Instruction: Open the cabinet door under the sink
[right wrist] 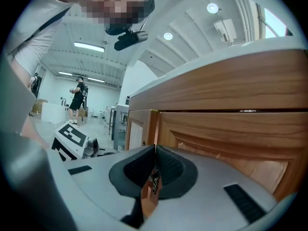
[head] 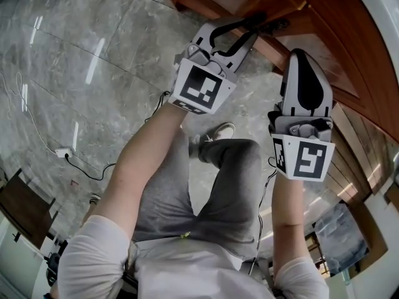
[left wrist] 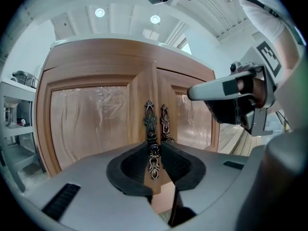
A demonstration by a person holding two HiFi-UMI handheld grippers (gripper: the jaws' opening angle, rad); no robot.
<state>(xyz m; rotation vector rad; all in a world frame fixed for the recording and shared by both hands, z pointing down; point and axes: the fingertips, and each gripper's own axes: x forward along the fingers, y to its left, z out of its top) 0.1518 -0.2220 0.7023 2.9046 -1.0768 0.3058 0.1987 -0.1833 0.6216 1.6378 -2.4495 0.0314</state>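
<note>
Wooden cabinet door (left wrist: 91, 124) was shut; left hand-held gripper (left wrist: 154, 147) clamped its handle (left wrist: 149, 119) for pulling, right hand-held gripper (right wrist: 155, 149) hung closed, empty

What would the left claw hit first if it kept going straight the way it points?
The ornate left door handle: its knob already sits between the left claw's jaws. Right behind it, probably, is the wooden cabinet door.

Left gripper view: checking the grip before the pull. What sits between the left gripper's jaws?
The knob of the left cabinet door's ornate handle, touching both jaws of the left gripper; the left gripper view shows it.
</note>
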